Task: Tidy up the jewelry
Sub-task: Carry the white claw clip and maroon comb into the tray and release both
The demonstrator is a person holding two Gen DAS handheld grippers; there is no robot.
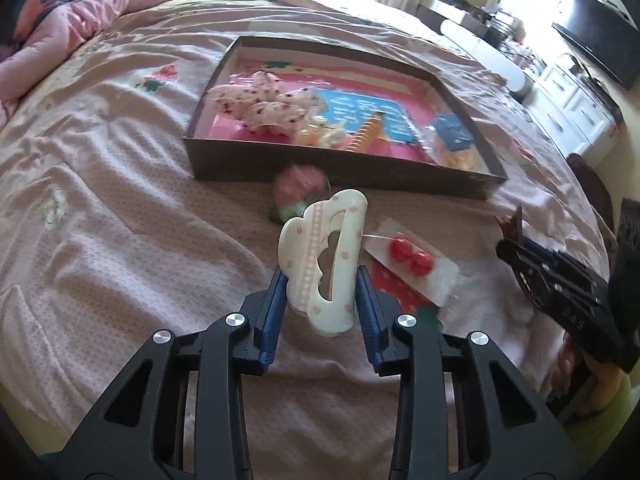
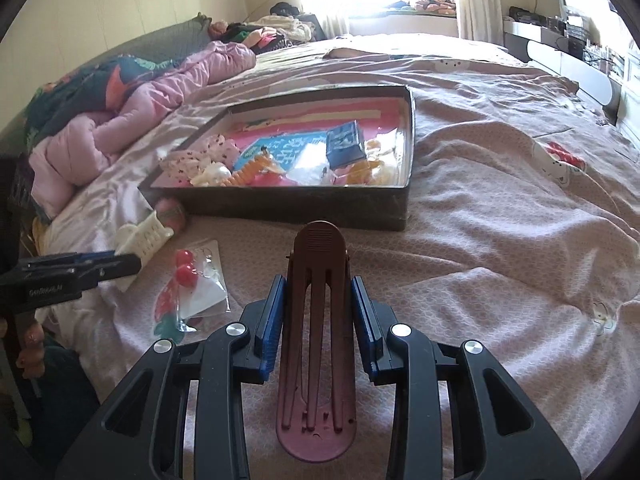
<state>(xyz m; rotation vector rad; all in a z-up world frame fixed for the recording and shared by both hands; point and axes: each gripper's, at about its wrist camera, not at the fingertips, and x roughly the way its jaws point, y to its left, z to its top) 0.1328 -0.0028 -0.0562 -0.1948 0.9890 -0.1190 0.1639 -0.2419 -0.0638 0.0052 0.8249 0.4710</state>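
Left wrist view: the left tool (image 1: 322,288) clamps a cream hair claw (image 1: 322,256) above the bed (image 1: 120,200), near the shallow box (image 1: 340,168). The right tool (image 2: 318,300) grips a maroon hair clip (image 2: 318,320). "GenRobot.AI" reads faintly on the left tool's side.

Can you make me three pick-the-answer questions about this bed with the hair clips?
1. Where is the box? A on the bed B on the floor C on a chair
2. What colour are the round beads in the small packet? A blue B red C black
3. What is the left gripper doing? A hanging open, holding nothing B resting inside the box C holding the white clip

Answers: 1 A, the box sits on the pink bedspread. 2 B, they look bright red. 3 C, its pads press both sides of the clip.
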